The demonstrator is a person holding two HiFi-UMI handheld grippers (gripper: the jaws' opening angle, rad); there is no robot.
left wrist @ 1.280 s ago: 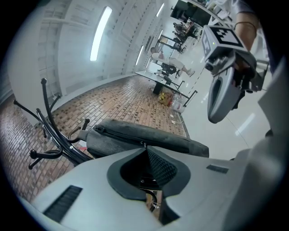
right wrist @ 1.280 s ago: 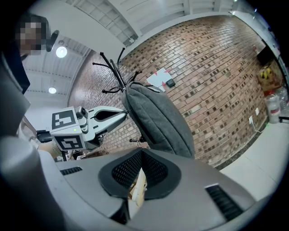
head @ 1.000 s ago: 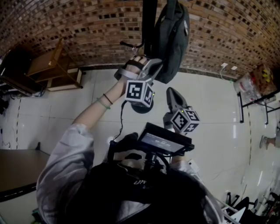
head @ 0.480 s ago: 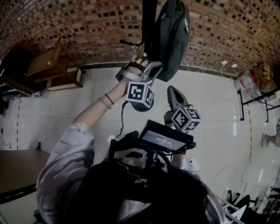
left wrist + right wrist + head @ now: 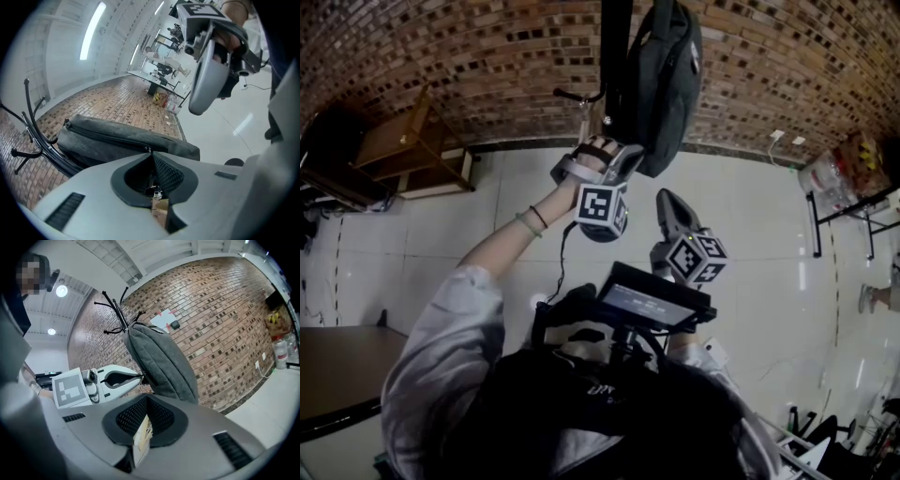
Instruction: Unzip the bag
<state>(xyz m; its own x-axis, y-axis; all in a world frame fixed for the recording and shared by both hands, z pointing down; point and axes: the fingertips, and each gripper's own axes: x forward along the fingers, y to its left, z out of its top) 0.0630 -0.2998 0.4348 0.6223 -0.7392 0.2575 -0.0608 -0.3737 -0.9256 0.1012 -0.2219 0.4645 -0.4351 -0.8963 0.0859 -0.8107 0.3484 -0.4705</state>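
A dark grey bag (image 5: pixel 667 80) hangs on a black coat stand (image 5: pixel 616 47). In the left gripper view it lies across the picture with its zipper line (image 5: pixel 108 136) running along it. My left gripper (image 5: pixel 634 152) reaches up to the bag's lower left side and is shut on the small metal zipper pull (image 5: pixel 154 192). Its jaws have just eased open a hair, with the pull still pinched between the pads. My right gripper (image 5: pixel 665 196) hangs below the bag, apart from it, shut on nothing. The right gripper view shows the bag (image 5: pixel 161 359) and the left gripper (image 5: pixel 133 377) at its edge.
A brick wall (image 5: pixel 487 56) stands behind the stand. A wooden shelf unit (image 5: pixel 412 141) is at the left and a dark table corner (image 5: pixel 333 370) at the lower left. Bottles and a metal rack (image 5: pixel 848 183) are at the right. White tiled floor lies below.
My left gripper has slid a little down the side of the bag, still closed. The right gripper has stayed where it was.
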